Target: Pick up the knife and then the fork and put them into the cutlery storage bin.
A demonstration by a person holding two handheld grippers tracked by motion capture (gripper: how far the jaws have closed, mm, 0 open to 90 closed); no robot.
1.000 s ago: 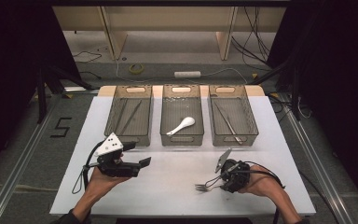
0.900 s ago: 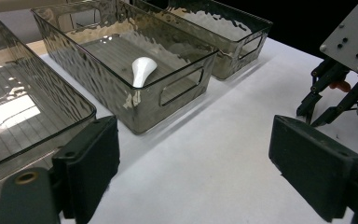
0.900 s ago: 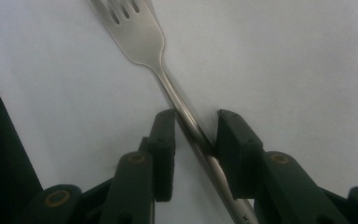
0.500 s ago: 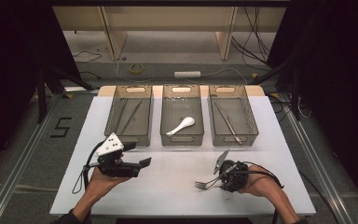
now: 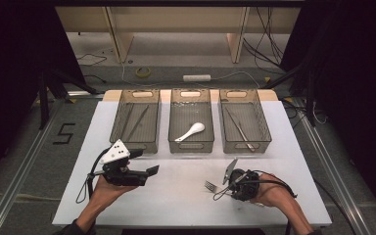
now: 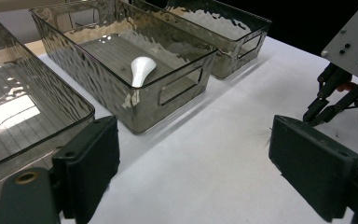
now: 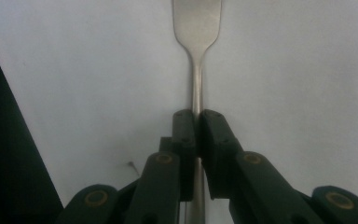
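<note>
A silver-grey metal fork (image 7: 196,51) is lying on the white table (image 5: 186,196), showing between the black jaws of the right gripper (image 5: 226,185). Three smoky grey-brown translucent bins (image 5: 191,144) with a rippled pattern are standing along the table's far edge. A glossy white spoon (image 5: 191,131) is resting in the middle one. The left gripper (image 6: 191,163) is showing matte black pads.
</note>
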